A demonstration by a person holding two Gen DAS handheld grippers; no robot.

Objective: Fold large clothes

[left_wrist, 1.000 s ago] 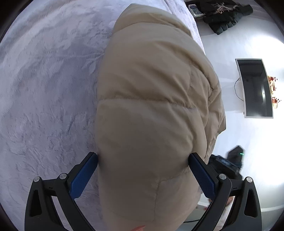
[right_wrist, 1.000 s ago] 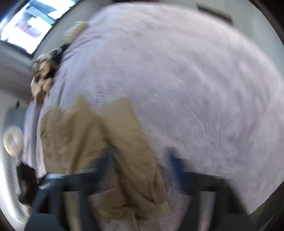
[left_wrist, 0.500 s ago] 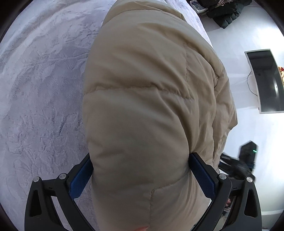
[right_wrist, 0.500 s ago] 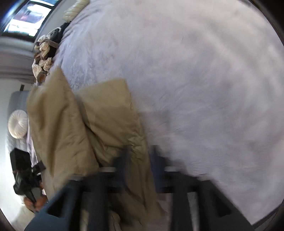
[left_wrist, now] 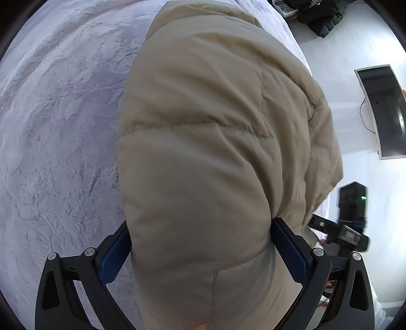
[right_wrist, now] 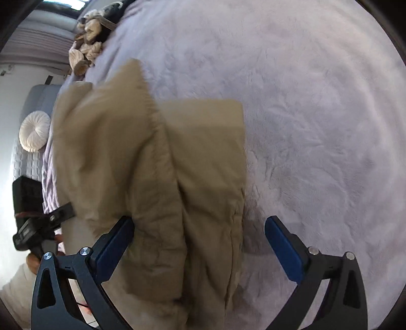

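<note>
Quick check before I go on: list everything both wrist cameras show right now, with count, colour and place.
Puffer jacket: one, beige, bulk between the left jaws, draped on the bed.
Bedspread: one, pale lilac, textured, under the jacket.
Monitor: one, dark screen, white surround, on the floor right of the bed.
Dark clothing: one pile, black, on the floor, top of the left wrist view.
Round cushion: one, white, left edge of the right wrist view.
Plush pile: cream-brown, count unclear, at the bed's far edge.
Left gripper: black with blue pads, jaws wide apart around the jacket.
Right gripper: same colours, jaws open over the jacket's edge.
</note>
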